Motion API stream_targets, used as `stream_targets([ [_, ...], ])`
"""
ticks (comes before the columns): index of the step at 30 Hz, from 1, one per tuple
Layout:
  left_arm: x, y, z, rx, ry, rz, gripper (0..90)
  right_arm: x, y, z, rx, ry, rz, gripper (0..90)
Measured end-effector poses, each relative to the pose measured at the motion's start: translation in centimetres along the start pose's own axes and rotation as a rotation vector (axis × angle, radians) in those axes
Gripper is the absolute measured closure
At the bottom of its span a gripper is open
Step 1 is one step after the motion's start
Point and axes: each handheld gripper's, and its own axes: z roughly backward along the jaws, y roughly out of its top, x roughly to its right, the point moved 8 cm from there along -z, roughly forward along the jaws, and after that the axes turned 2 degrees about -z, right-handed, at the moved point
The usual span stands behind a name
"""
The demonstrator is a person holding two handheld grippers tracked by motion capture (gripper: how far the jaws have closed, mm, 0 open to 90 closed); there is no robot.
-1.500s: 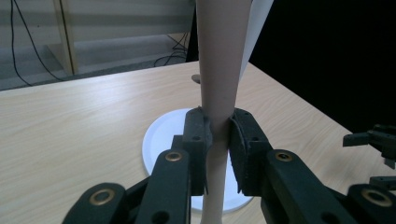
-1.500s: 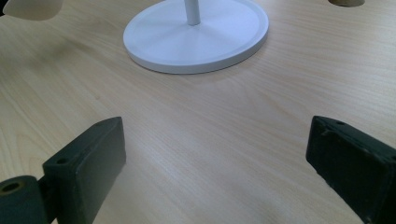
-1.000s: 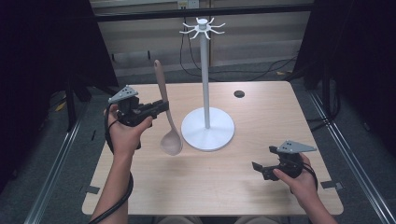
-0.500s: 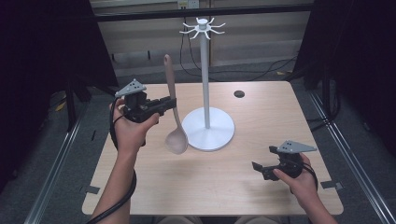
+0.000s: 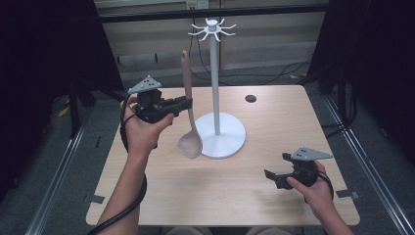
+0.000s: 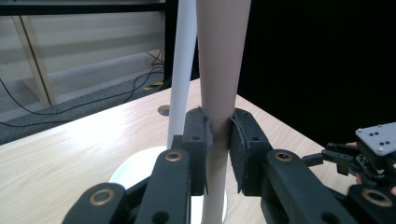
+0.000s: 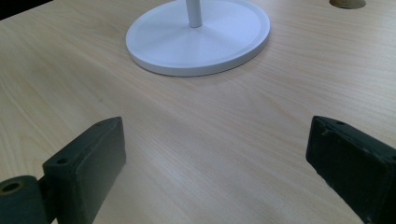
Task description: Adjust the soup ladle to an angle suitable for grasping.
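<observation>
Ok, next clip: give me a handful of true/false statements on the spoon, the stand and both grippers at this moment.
1. The left gripper is shut on the spoon handle. True; the left gripper view shows both pads pressed on the handle.
2. The spoon hangs from a hook at the top of the white stand. False; it is held in the air beside the pole, bowl down, handle up.
3. The right gripper is open and holds nothing. True; in its own view the jaws stand wide apart over bare table.
4. The right gripper grips the stand's round base. False; it sits apart from the base, nearer the person.
5. The spoon lies flat on the table. False; it is close to upright.
</observation>
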Motion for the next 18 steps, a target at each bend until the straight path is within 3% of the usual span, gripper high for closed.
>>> stream_targets([
  [18, 0.3, 2.3, -0.9, -0.029, 0.011, -0.028, 77.6, -0.1, 0.0, 0.0, -0.003, 0.003, -0.001, 4.4],
])
